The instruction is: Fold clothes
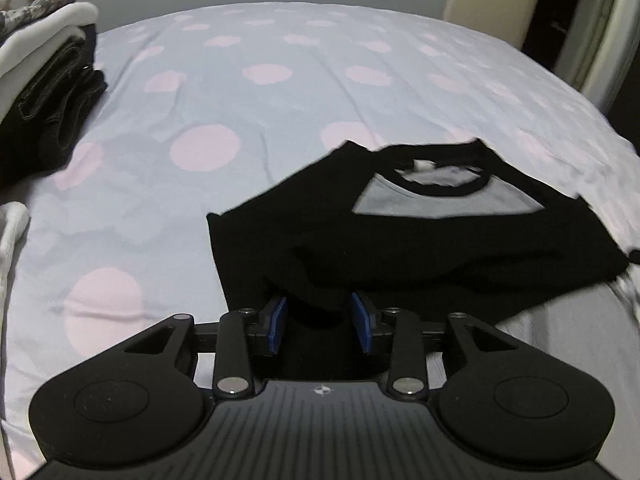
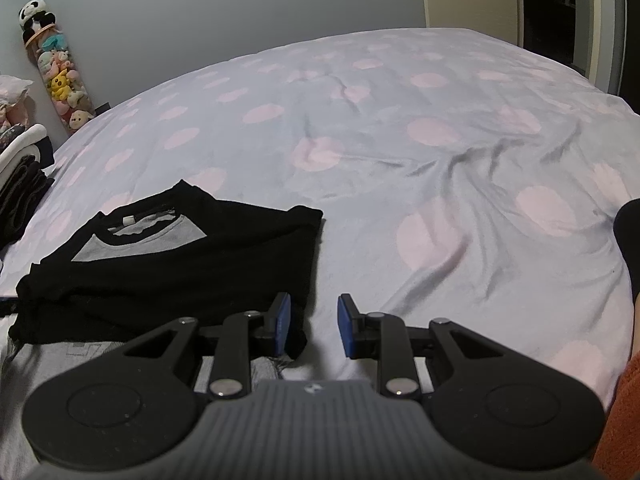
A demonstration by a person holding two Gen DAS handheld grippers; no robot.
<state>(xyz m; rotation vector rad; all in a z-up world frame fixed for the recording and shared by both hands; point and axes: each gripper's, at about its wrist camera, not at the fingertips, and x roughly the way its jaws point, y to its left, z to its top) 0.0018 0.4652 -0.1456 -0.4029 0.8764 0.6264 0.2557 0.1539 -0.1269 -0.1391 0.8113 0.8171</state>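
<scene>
Shirt: a black and grey shirt (image 1: 400, 236) lies partly folded on the bed (image 1: 240, 120), collar toward the far side, near hem toward both tools.
Left gripper (image 1: 319, 322): fingers (image 1: 277, 322) stand narrowly apart with a bunch of black cloth between them; whether they actually pinch it I cannot tell.
Right gripper (image 2: 313, 326): fingers (image 2: 345, 326) apart, nothing between them, just beside the shirt's near right corner.
Handling: soft, light, limp knit, I judge; it will sag and drag on the sheet rather than hold its shape.
Where to hold: the near hem corners, one per tool, pinching both layers.
Nearby: a stack of folded clothes (image 1: 44, 80) sits at the left.
</scene>
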